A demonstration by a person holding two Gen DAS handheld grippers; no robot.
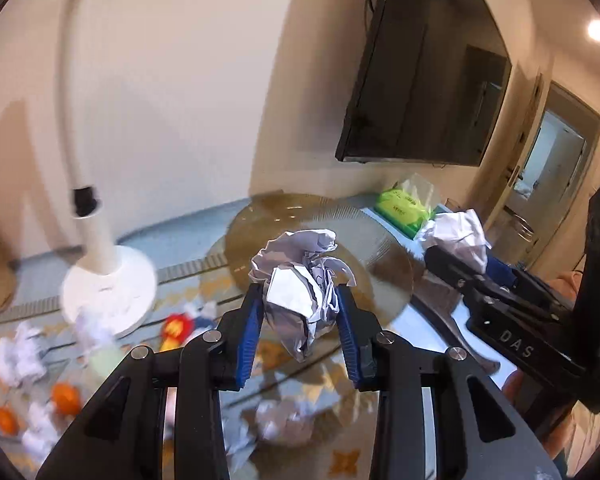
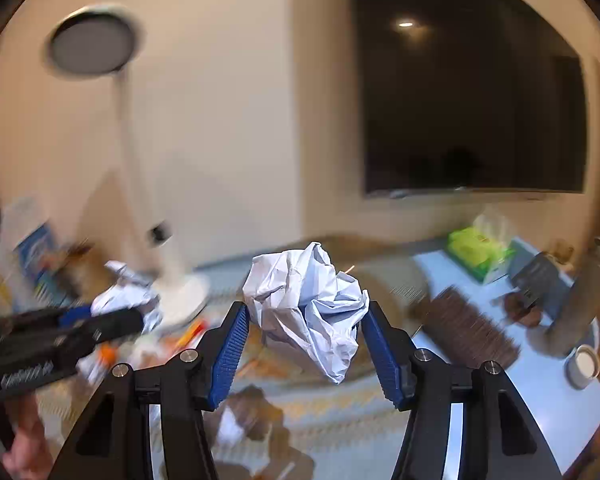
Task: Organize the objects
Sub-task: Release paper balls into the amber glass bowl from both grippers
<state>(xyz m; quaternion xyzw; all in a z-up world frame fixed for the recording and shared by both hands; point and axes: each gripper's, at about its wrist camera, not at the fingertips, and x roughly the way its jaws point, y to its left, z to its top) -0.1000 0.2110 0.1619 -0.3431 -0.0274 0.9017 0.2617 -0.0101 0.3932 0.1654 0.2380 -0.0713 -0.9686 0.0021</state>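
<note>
My left gripper point(image 1: 298, 304) is shut on a crumpled white paper ball point(image 1: 300, 280), held above the table. My right gripper point(image 2: 306, 320) is shut on another crumpled white paper ball point(image 2: 312, 308), also in the air. The right gripper shows in the left wrist view point(image 1: 460, 256) at the right with its paper ball point(image 1: 460, 236). The left gripper shows in the right wrist view point(image 2: 112, 316) at the left with its paper ball point(image 2: 124, 296). Several more paper balls point(image 1: 20, 356) lie on the patterned table at lower left.
A white lamp base point(image 1: 108, 292) stands at the left. A glass plate point(image 1: 320, 256) sits behind the left gripper. A green tissue pack point(image 1: 404, 208) lies at the back right. Two oranges point(image 1: 64, 398) and a red-yellow toy point(image 1: 176, 328) lie on the table. A black TV point(image 1: 424, 68) hangs on the wall.
</note>
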